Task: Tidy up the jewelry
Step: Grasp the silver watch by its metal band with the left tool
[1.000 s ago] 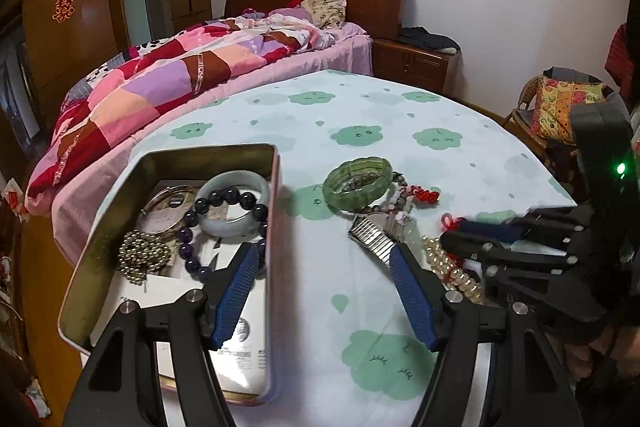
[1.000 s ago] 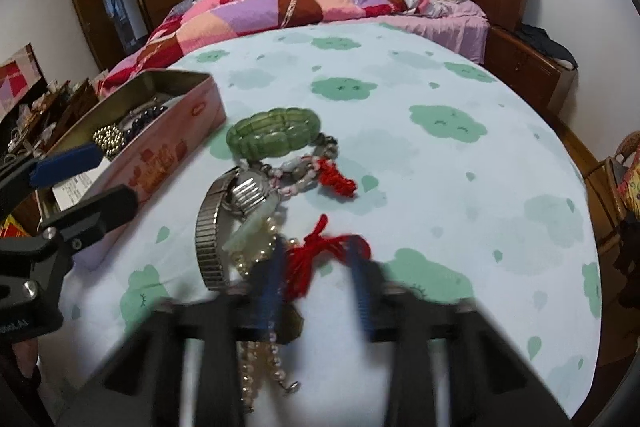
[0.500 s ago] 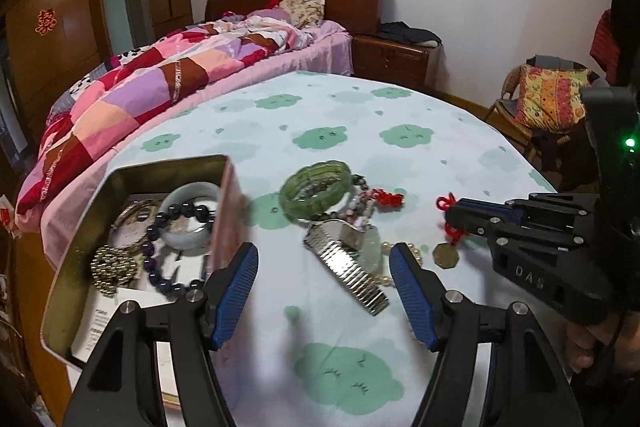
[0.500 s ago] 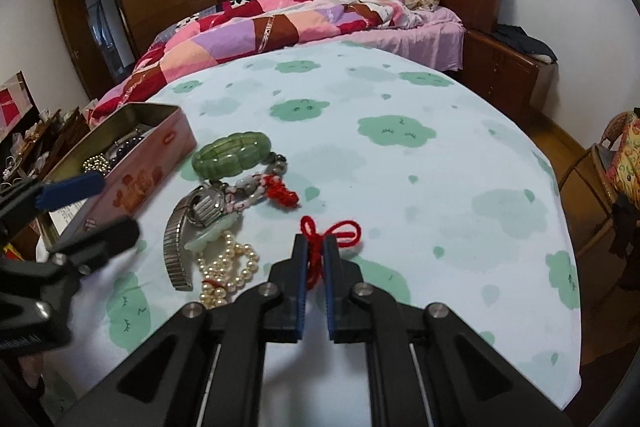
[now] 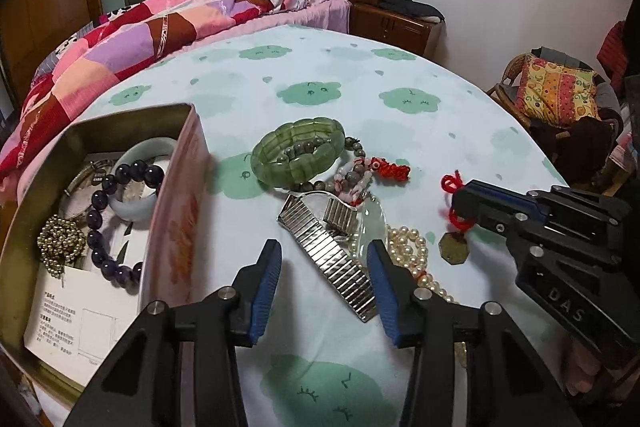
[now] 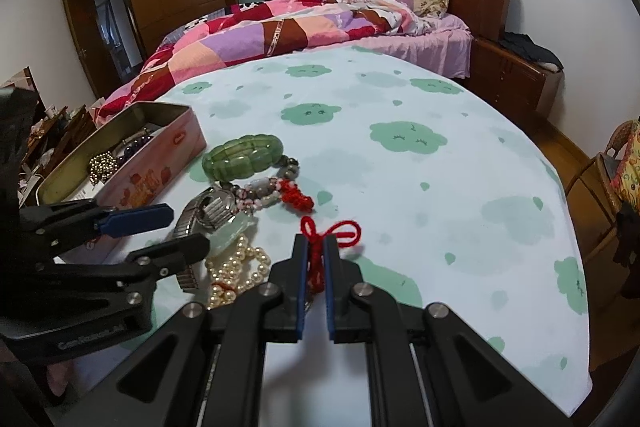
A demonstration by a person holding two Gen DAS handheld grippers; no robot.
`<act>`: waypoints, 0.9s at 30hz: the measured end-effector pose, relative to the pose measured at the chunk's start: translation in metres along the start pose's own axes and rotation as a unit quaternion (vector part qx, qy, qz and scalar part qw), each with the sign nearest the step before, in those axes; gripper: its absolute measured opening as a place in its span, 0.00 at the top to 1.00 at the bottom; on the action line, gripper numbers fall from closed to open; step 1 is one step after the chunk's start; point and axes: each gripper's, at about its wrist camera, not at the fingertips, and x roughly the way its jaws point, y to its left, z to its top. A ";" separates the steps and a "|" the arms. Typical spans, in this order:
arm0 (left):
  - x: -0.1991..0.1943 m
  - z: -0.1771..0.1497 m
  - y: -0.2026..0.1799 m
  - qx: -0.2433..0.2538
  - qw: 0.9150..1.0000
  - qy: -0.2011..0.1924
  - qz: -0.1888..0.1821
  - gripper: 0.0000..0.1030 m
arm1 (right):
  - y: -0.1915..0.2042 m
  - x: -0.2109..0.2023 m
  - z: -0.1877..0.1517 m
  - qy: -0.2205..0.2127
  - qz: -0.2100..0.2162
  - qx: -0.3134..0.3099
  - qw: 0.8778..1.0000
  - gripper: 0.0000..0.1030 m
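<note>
A: Where does the metal watch band (image 5: pixel 332 259) lie from the left gripper (image 5: pixel 322 289)?

B: Between its closing jaws, not yet pinched, its length slanting across them, beside the tin (image 5: pixel 176 211) near the table's left edge.

A: The right gripper (image 6: pixel 314 285)?

B: Clamped on the red cord (image 6: pixel 316 255); its brass pendant (image 5: pixel 452 247) hangs below. The watch face is half hidden.

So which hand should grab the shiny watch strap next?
Probably the left. The left gripper is closing with the metal watch strap between its fingers, while the right gripper is already shut on the red cord.
</note>
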 end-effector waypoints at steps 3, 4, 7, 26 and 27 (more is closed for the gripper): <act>0.001 0.000 0.001 -0.001 1.000 0.004 -0.013 0.73 | 0.000 0.000 0.000 0.001 0.001 0.000 1.000 0.91; 0.000 -0.001 -0.001 0.006 1.000 0.004 -0.014 0.75 | 0.001 0.001 0.000 0.000 0.001 0.000 1.000 0.91; -0.008 -0.002 -0.001 0.013 1.000 -0.007 -0.007 0.85 | 0.000 0.001 0.001 -0.002 0.001 0.000 1.000 0.91; -0.075 0.009 0.002 0.029 0.994 -0.109 0.010 0.86 | -0.004 -0.011 0.000 -0.039 0.019 0.013 0.999 0.91; -0.077 0.009 0.003 0.029 0.993 -0.112 0.010 0.86 | -0.004 -0.013 0.000 -0.043 0.020 0.014 0.999 0.91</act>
